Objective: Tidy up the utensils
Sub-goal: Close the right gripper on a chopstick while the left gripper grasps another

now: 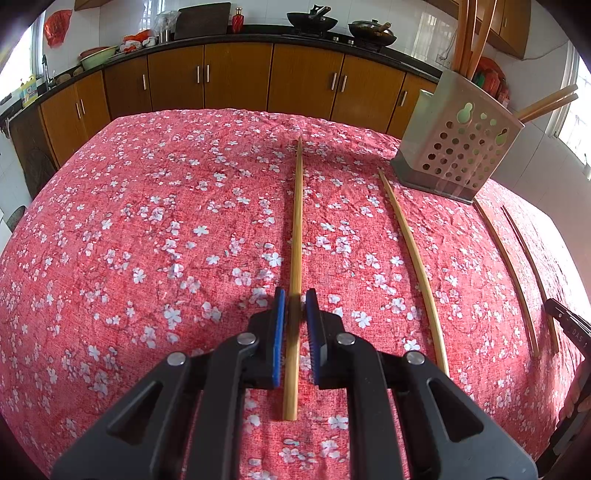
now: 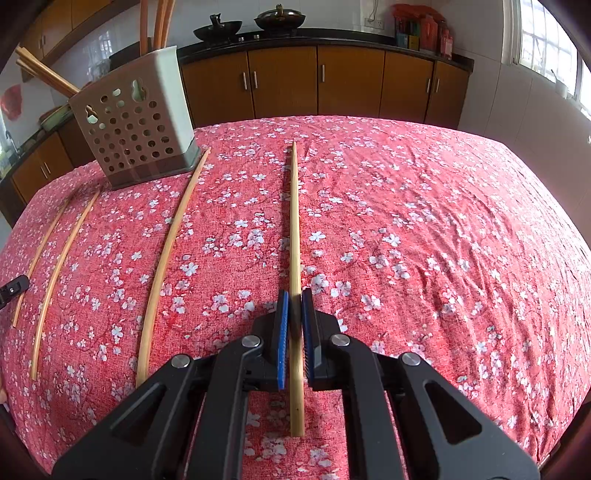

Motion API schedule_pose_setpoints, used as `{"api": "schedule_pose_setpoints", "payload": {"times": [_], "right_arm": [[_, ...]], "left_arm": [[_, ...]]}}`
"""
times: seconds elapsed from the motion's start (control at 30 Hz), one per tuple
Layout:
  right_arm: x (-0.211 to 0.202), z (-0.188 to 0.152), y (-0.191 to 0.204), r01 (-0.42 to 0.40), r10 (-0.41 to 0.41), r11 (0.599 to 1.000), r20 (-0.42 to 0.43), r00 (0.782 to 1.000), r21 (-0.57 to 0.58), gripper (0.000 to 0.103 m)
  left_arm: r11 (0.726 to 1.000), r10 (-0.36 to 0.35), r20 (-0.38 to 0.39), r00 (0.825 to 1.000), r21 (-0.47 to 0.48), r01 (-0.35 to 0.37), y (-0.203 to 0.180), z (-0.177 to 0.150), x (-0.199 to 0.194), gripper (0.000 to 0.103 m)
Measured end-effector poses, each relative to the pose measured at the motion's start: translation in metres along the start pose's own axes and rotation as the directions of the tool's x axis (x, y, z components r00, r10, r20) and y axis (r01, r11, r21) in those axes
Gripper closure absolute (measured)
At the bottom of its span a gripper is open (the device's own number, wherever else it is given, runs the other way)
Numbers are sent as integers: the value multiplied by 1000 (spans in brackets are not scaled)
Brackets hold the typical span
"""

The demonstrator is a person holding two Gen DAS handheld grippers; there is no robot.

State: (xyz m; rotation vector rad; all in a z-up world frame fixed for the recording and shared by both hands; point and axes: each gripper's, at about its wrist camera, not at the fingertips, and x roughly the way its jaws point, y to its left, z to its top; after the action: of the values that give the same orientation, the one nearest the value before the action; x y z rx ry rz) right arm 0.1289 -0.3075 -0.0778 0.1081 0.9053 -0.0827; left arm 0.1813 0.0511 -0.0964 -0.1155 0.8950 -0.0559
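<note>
We see a table under a red floral cloth (image 1: 147, 221). Near its far edge stands a perforated utensil holder (image 1: 458, 155) with chopsticks already upright inside. Each of our grippers, left (image 1: 295, 314) and right (image 2: 295, 314), has its jaws nearly shut, apparently pinching one chopstick (image 1: 296, 221) (image 2: 294, 229), ready for lifting. Loose chopsticks (image 1: 413, 258) lie between them, awaiting collection.

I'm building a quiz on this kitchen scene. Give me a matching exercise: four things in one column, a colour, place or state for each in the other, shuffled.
1. left gripper
2. utensil holder
3. tablecloth
4. woks

A. red with white blossoms
B. on the back counter
C. shut on a chopstick
D. standing with chopsticks inside

Pairs: 1-C, 2-D, 3-A, 4-B
</note>
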Motion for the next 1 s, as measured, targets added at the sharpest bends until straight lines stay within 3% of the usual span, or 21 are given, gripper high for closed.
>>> {"api": "schedule_pose_setpoints", "payload": {"times": [1.0], "right_arm": [[0, 0, 0, -1, 1, 1000, 0, 1000, 0, 94]], "left_arm": [[1000, -1, 1, 1000, 0, 1, -1, -1, 1, 87]]}}
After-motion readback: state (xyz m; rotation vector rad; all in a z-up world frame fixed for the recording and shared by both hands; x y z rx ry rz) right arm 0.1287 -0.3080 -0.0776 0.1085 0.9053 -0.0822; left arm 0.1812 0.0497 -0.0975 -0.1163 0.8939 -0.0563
